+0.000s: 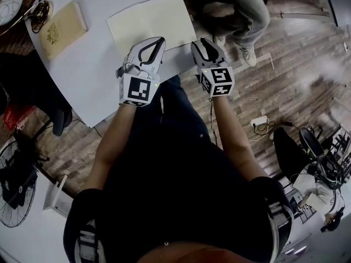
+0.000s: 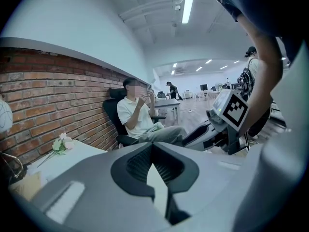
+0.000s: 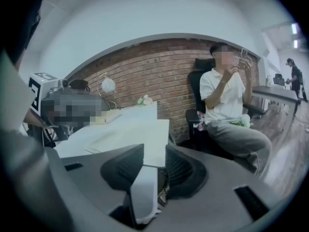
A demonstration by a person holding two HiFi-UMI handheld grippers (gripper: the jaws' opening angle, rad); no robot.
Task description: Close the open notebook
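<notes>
The notebook (image 1: 151, 23) is seen lying flat on the near right part of the white table (image 1: 93, 86), cream face up. No fold or spine can be made out, so whether it lies open cannot be told. The left gripper (image 2: 152, 148) is clenched, tips met with nothing pinched. It is held over the notebook's near edge, probably to press or steady it. The right gripper (image 3: 154, 153) is released, with only the table's edge seen through its gap. It is held just off the notebook's near right corner, where a cover could be caught. A tan book (image 1: 63, 29) is set well to the left, out of the way. An emblem is borne on its cover, but no wording can be read. Only square patterns are carried by the marker cubes (image 1: 136, 89).
</notes>
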